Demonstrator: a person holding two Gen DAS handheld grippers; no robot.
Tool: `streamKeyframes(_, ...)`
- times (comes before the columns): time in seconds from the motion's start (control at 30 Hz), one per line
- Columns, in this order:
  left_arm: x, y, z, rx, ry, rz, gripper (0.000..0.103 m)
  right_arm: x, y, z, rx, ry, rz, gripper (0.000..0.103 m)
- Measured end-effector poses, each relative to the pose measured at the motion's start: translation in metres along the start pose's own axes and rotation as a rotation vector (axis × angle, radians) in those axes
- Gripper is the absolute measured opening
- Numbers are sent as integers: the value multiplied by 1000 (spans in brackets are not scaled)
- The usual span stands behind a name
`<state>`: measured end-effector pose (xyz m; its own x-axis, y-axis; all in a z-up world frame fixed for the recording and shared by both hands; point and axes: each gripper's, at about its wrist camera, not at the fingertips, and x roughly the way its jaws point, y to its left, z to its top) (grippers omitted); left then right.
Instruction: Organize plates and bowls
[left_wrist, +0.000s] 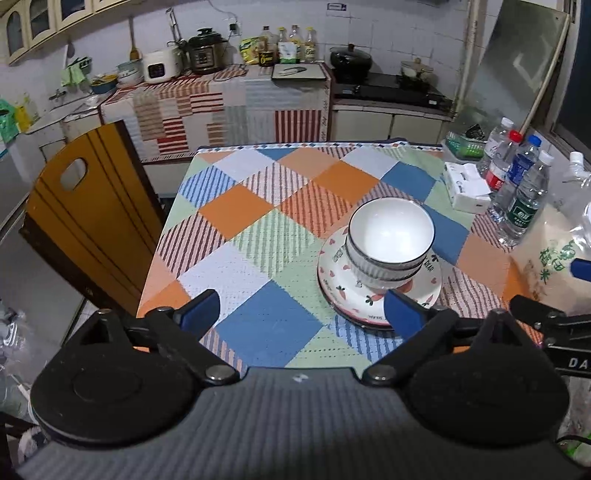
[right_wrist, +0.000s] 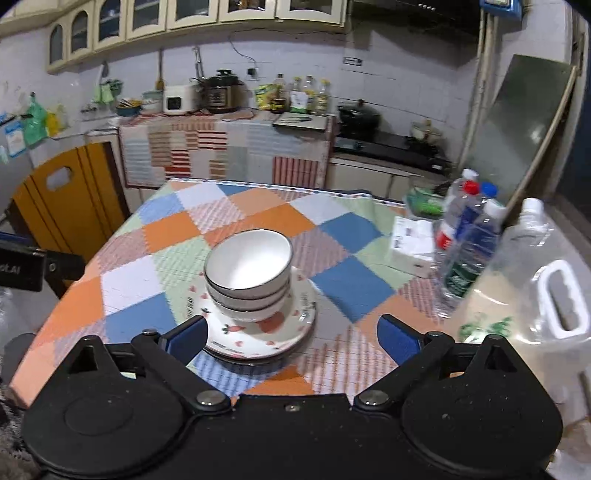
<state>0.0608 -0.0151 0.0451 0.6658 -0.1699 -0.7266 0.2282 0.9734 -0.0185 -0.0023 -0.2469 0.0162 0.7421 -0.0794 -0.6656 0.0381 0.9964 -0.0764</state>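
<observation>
My left tool (left_wrist: 301, 308) stands wide open with nothing in it, low over the near part of the counter (left_wrist: 236, 210); my right tool (right_wrist: 290, 338) is just as wide and just as empty. The stack of white bowls (left_wrist: 388, 242) with dark rims sits nested on the stack of carrot-print plates (left_wrist: 343, 291), at two o'clock from my left tool. My left tool's right-hand fingertip (left_wrist: 400, 310) overlaps the plates' near rim; I cannot tell if it touches. From the right wrist the bowls (right_wrist: 248, 273) lie at eleven o'clock, and my right tool's left-hand fingertip (right_wrist: 188, 338) overlaps the plates (right_wrist: 258, 341) at their near-left rim.

The checked cloth lies open from nine to twelve o'clock of the stack. At three o'clock the water bottles (left_wrist: 517, 195), the tissue pack (left_wrist: 467, 186) and the rice bag (left_wrist: 546, 254) crowd the counter's right edge. A wooden chair (left_wrist: 88, 206) stands against the left edge.

Only the right wrist shows the clear jug (right_wrist: 546, 291) whole, with its handle.
</observation>
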Motion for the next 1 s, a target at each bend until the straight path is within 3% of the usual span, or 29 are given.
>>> streamKeyframes(0.2,7,-5,-10,-8,45,58,98,-7,0,-2,36,20,-9,100)
streamKeyframes(0.33,7,-15,-19,51,39,109,98,-10,4,-6,33,24,-15,100)
streamKeyframes(0.63,-7,-24,-21,63,-15,119,98,-13,8,-10,41,34,-20,100)
streamKeyframes(1.0,-4,-2,-25,-40,11,94,98,-10,11,-12,31,54,-67,100)
